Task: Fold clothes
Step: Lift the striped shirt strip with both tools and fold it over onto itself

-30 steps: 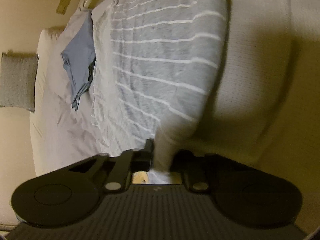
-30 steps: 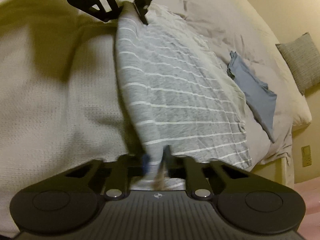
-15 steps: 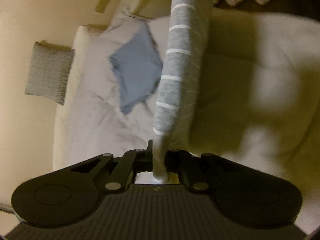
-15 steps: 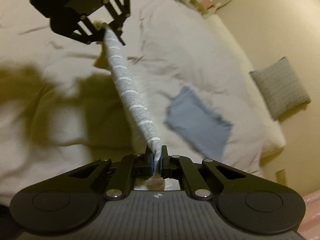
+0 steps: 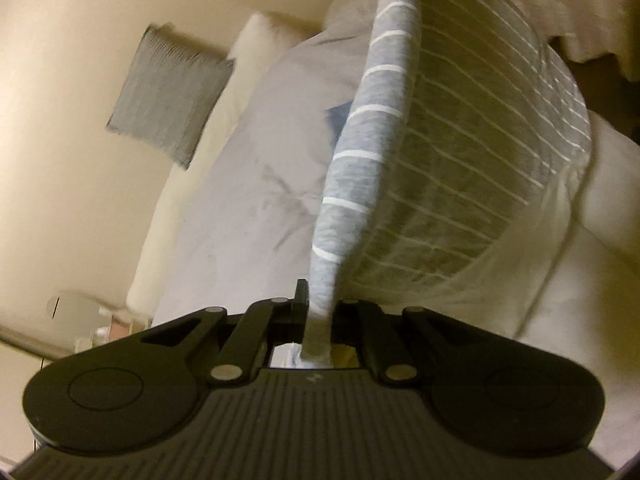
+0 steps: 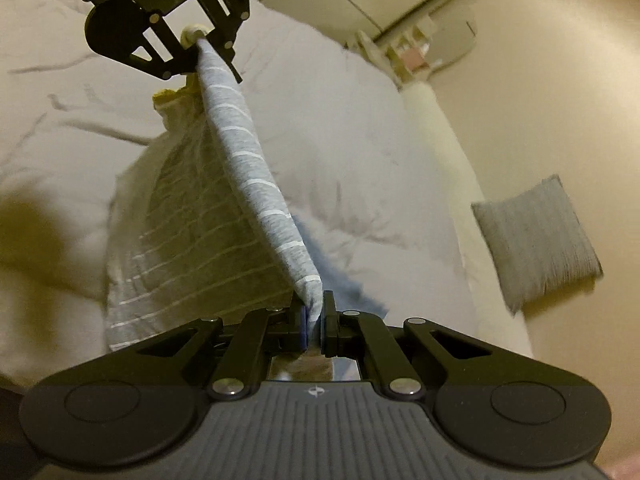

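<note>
Striped grey shirt (image 6: 256,184) stretched taut between the left gripper (image 6: 204,46) and the right gripper (image 6: 314,312), each clamped on one end of its upper edge. A second ago it lay spread on the bed (image 6: 360,140); it now hangs lifted above the bedding, its body billowing below. Judged consequence: the garment is aired and ready to be laid flat for folding; the folded blue garment (image 6: 340,284) lies beneath.

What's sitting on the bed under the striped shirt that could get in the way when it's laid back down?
A folded blue garment lies on the bed just beyond the hanging striped shirt, partly hidden by it. The left gripper and right gripper each clamp an end of the shirt. Nothing else is visible under it.
</note>
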The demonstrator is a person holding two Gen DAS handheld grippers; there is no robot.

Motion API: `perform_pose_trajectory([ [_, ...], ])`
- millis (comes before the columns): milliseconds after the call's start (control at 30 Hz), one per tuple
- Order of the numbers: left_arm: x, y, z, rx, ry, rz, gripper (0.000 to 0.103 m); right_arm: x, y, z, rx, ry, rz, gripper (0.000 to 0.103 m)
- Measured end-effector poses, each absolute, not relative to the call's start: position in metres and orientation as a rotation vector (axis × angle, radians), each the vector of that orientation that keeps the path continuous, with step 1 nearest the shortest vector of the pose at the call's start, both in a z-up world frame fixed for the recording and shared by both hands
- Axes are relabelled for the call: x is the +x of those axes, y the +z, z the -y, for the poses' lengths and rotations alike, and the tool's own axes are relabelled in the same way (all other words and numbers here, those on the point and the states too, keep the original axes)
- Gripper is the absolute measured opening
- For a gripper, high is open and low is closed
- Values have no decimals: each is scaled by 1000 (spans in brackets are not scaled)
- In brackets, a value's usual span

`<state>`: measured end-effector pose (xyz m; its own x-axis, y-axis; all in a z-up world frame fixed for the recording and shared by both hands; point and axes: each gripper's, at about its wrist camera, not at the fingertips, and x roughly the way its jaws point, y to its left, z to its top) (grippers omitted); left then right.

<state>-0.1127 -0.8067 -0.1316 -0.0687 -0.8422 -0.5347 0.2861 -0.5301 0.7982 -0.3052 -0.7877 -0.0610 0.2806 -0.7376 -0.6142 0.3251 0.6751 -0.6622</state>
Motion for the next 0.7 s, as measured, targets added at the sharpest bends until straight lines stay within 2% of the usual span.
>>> perform_pose_trajectory([
  [200,-161,-109,906,1319,-1528,545,3,-341,-52,929,-636,-670,-925,1],
  [333,-194,-117,944,1283,-1439,488,3,-366,-54,989,-734,-664,-817,2],
  [433,-222,-159,953,1324,-1435,411,3,-388,-96,1017,-725,-634,-795,3],
  [567,-258,-274,952,1496,-1480,304,4,-409,-209,1036,-608,-533,-957,1],
  [633,-266,-323,945,1535,-1495,276,5,-415,-258,1029,-613,-496,-1012,1],
  [700,-268,-350,933,1494,-1469,317,5,-422,-289,1018,-631,-508,-1002,1],
])
